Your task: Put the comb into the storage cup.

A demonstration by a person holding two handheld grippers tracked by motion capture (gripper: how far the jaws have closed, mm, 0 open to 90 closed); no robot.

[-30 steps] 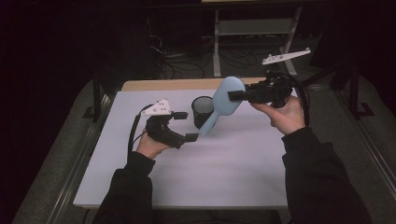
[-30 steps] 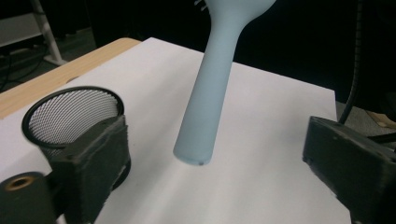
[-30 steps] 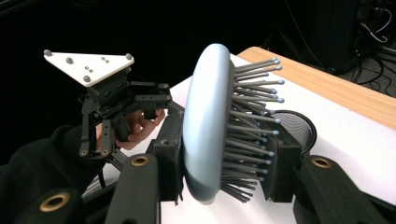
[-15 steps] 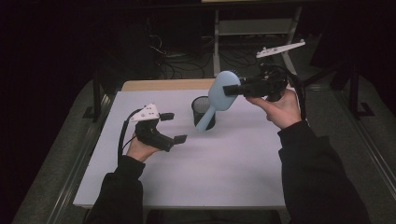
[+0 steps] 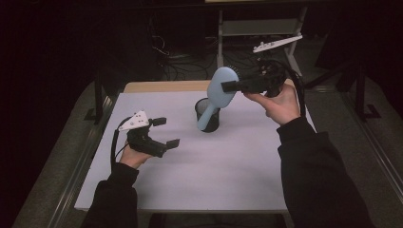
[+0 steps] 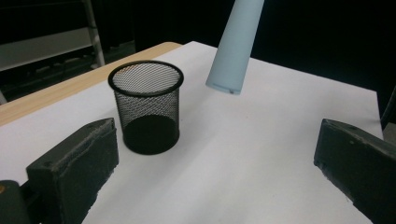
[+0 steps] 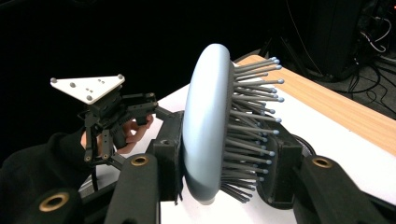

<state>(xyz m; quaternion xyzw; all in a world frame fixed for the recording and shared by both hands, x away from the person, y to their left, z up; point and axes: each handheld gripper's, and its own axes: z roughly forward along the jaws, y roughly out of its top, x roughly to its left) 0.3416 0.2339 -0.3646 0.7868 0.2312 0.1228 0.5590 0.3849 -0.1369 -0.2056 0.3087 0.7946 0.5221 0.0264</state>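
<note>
The right tongs (image 5: 227,86) were clamped on the head of one pale blue hairbrush (image 5: 219,90), one jaw on the smooth back and the other against the bristles, as the right gripper view showed (image 7: 205,130). The brush hung aslant in the air, head uppermost, its handle (image 6: 235,46) sloping down toward the single black mesh cup (image 5: 207,115). In the left gripper view the handle's end hung beside and above the cup's rim, outside it and clear of the surface (image 5: 228,171). The cup (image 6: 147,107) stood upright near the far edge of the white surface and held nothing; its dark floor was visible through the mesh.

The left tongs (image 5: 165,132) stood wide apart with nothing between them, low over the surface and well apart from the cup, pointing toward it. One grey three-cornered plate (image 5: 134,121) topped this gripper.

The right hand (image 5: 279,102) was raised above the far right part of the surface, forearm in a dark sleeve. The left hand (image 5: 132,156) rested low at the near left.
</note>
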